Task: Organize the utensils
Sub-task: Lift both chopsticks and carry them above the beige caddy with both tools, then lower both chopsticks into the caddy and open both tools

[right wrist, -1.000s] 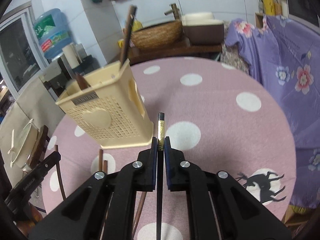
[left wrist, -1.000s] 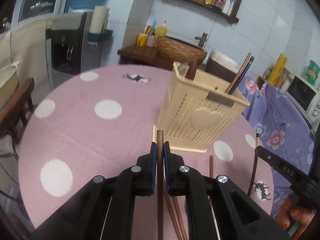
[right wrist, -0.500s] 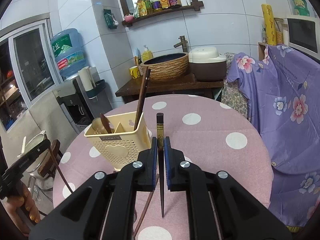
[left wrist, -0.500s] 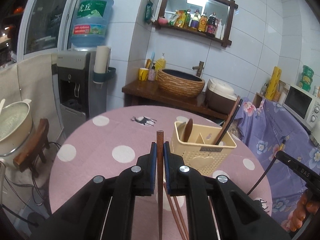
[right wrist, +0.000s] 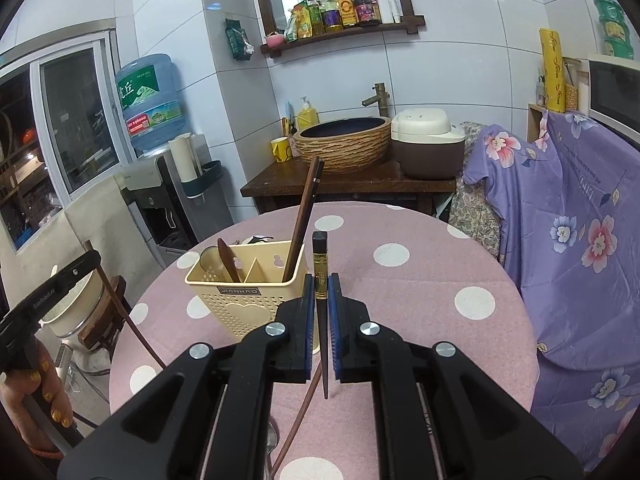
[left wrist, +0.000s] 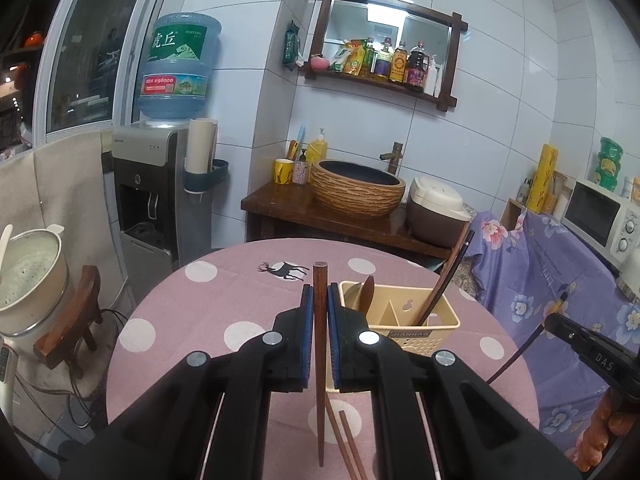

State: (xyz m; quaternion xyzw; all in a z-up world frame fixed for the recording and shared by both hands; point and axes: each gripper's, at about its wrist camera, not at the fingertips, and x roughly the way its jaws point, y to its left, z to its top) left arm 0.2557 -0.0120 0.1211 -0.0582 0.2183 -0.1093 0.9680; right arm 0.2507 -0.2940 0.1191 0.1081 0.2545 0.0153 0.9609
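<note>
While the left wrist view is looking down its own fingers, the left gripper [left wrist: 320, 320] is pinching a reddish-brown chopstick [left wrist: 319, 360] upright between its blue pads, the square top end sticking out above the jaws and the tapered tip hanging over the pink polka-dot table [left wrist: 208, 304]. Two more brown chopsticks [left wrist: 348, 444] are lying on the cloth below the jaws. The beige utensil caddy [left wrist: 404, 320] is sitting just right of the gripper, holding a wooden spoon [left wrist: 367, 292] in its left compartment and a pair of dark chopsticks [left wrist: 448, 276] leaning right from another. At the right edge the other gripper is showing, with a hand [left wrist: 600, 436] under it and a thin dark stick hanging from it. Switching to the right wrist view, the right gripper [right wrist: 321, 320] is clamping a black chopstick with a gold band [right wrist: 319, 280], held upright and clear of the table [right wrist: 420, 280]. The caddy [right wrist: 248, 296] is standing just left of the jaws, spoon [right wrist: 229, 260] in the left compartment, leaning chopsticks [right wrist: 304, 216] in the right. A brown chopstick is lying on the cloth under the jaws. At the left edge the left gripper is carrying its brown stick.
</note>
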